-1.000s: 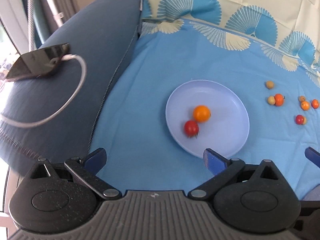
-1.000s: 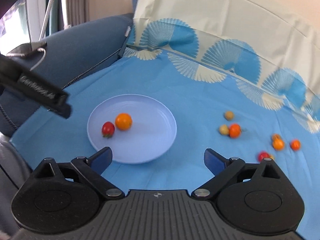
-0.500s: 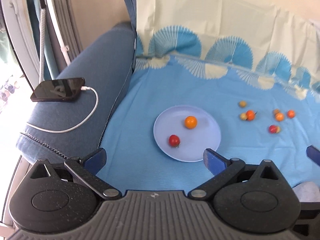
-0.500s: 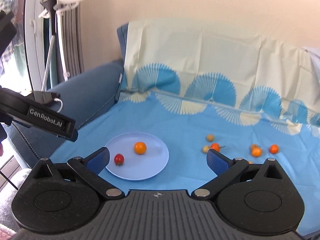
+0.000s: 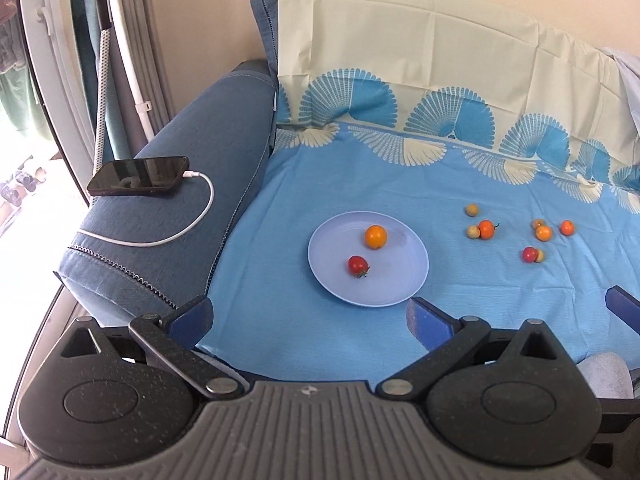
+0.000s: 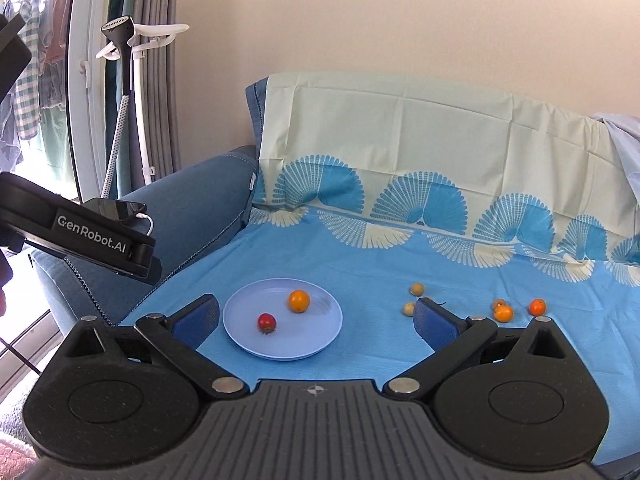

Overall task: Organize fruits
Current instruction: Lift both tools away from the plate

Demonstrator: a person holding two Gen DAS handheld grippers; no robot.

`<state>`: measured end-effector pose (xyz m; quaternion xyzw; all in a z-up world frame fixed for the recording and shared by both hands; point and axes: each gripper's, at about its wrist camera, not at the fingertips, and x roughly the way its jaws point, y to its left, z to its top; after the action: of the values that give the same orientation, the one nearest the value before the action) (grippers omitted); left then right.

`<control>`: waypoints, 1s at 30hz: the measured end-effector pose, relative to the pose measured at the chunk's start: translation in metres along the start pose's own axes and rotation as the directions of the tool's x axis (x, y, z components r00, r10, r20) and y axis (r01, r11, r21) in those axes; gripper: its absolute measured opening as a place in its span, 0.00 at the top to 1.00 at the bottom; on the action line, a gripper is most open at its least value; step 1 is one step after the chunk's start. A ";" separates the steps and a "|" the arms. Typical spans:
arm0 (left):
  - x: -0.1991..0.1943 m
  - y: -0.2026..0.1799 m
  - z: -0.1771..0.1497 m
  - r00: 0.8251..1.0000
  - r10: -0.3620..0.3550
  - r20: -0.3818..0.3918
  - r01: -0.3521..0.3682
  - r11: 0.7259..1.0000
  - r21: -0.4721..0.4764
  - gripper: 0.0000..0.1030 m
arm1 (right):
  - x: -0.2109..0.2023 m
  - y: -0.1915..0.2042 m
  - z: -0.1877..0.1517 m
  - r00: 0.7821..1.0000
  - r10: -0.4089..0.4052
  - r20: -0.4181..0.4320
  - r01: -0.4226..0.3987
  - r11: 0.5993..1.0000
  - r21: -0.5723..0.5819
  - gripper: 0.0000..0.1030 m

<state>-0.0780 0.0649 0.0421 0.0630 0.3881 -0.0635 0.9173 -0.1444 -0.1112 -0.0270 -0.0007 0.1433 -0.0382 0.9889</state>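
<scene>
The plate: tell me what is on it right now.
On the plate lie two fruits, apart from each other: an orange one toward the far side and a red one nearer the camera. Nothing covers the plate; the other fruits lie on the cloth.

A dark phone (image 5: 139, 176) lies flat on the blue sofa armrest (image 5: 192, 184), a white charging cable (image 5: 188, 224) plugged into it and looping forward across the fabric. A sheet (image 5: 360, 184), sky blue with a cream band of fan shapes, covers the seat and runs up the backrest. Behind the armrest, a white garment steamer stand (image 6: 138, 92) rises beside grey curtains (image 6: 160, 80). Laundry (image 6: 36, 40) hangs beyond the glass.
</scene>
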 end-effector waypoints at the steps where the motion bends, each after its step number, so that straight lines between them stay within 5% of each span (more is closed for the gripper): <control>1: -0.001 0.000 0.000 1.000 0.001 0.001 -0.001 1.000 0.000 0.00 | -0.001 0.000 0.000 1.000 0.002 0.002 -0.002 1.000 0.002 0.01; 18: 0.048 -0.018 0.008 0.996 0.043 -0.076 -0.040 0.998 0.040 0.00 | 0.037 -0.031 -0.017 0.996 -0.018 -0.083 0.026 0.995 0.094 0.01; 30: 0.128 -0.028 0.049 0.974 0.085 -0.210 -0.080 0.996 0.030 0.00 | 0.166 -0.125 -0.041 0.955 -0.231 -0.187 0.262 0.951 0.165 0.01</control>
<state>0.0402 0.0201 -0.0181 0.0952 0.4795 -0.0225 0.8721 -0.0072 -0.2477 -0.1118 0.0782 0.2195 -0.1750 0.9566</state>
